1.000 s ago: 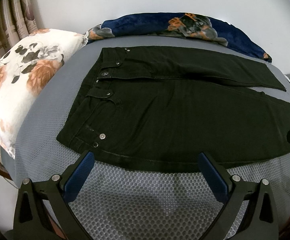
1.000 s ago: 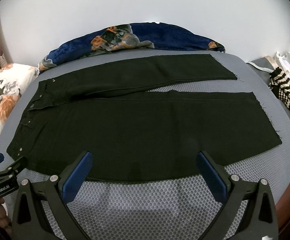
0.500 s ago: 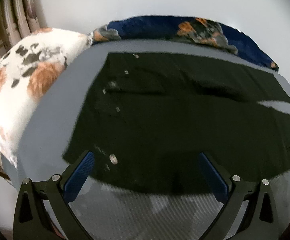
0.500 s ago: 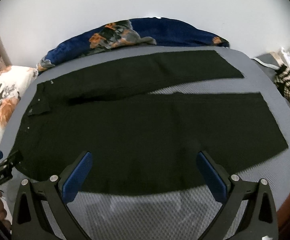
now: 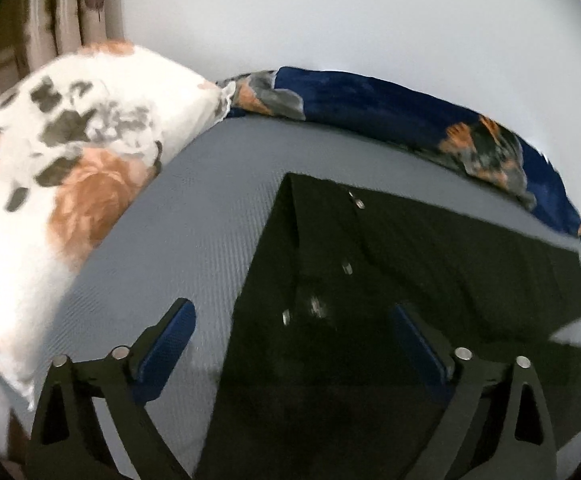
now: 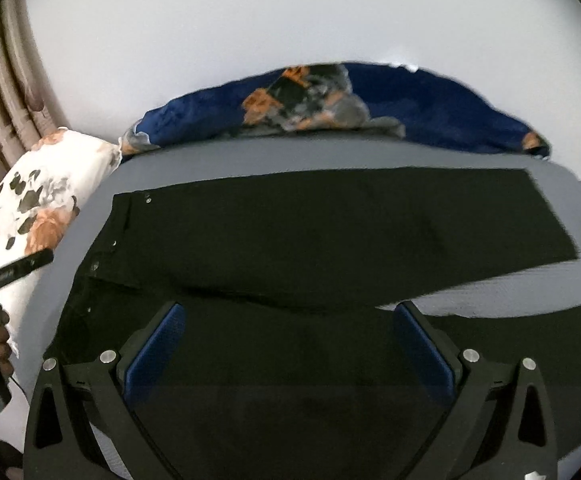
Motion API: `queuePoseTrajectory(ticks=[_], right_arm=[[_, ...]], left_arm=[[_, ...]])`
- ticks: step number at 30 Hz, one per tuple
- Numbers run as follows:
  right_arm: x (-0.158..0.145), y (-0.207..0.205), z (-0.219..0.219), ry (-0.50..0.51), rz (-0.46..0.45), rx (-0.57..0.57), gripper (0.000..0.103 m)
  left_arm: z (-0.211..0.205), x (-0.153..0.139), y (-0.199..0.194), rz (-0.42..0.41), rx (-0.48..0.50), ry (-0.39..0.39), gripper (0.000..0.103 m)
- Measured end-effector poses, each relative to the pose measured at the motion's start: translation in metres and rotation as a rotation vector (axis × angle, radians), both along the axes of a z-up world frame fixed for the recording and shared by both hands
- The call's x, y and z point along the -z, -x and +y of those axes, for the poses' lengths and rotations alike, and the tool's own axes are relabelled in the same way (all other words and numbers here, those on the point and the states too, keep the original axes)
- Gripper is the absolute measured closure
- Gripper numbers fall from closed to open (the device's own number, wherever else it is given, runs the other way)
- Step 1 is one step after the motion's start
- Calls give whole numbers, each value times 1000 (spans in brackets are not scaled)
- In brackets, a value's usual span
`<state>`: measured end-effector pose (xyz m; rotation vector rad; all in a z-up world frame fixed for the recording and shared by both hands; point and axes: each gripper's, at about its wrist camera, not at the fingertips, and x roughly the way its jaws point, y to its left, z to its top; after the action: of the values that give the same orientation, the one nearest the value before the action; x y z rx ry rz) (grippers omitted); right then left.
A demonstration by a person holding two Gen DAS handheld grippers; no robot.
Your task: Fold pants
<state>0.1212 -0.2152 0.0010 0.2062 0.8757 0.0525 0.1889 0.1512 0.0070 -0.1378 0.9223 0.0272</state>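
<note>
Overhead, both tools hover above the black pants point(image 6: 330, 240) spread on the grey bed point(image 5: 194, 220), the left tool point(image 5: 294, 344) closing on nothing, the right tool point(image 6: 290, 344) gaping apart.

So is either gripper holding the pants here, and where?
Nothing is held. The left gripper, jaws closing, and the open right gripper both hover above the black pants.

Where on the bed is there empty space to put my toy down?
Bare grey mattress lies between the flowery pillow and the waistband end of the black pants. A thin bare strip runs between the pants and the blue blanket. A bare wedge opens between the two legs. The middle is covered by pants.
</note>
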Motion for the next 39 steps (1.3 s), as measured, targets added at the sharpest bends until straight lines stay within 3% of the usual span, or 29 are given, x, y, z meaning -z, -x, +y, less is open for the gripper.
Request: queuePoseTrajectory(ticks=[5,8,12,14,20,22,25,32,39], right_arm=[[19,-33,3,-30,-10,5,0],[31,-55,3,-21,-19,27,0],[50,-84,0,-148,34,29,0],[56,-92,-2,-217,32,43,0],[66,-110,5,-217,33,34,0],[71,-115,10,-195,42,21,0],[79,-119,14,-181,66,12,0],[90,-123,20,-174,77,-1,0],[91,-126,22,-166,72,-16,0]], left_arm=[[26,22,-60,70,-9,142,22],[35,37,-93,119,41,280,36],[42,63,-129,183,71,418,51],[48,76,-144,222,51,471,51],[55,90,-161,235,65,544,51],[55,91,-165,241,80,580,63],[54,94,-171,271,94,654,71],[37,92,-182,268,146,664,75],[21,112,-206,307,147,709,75]])
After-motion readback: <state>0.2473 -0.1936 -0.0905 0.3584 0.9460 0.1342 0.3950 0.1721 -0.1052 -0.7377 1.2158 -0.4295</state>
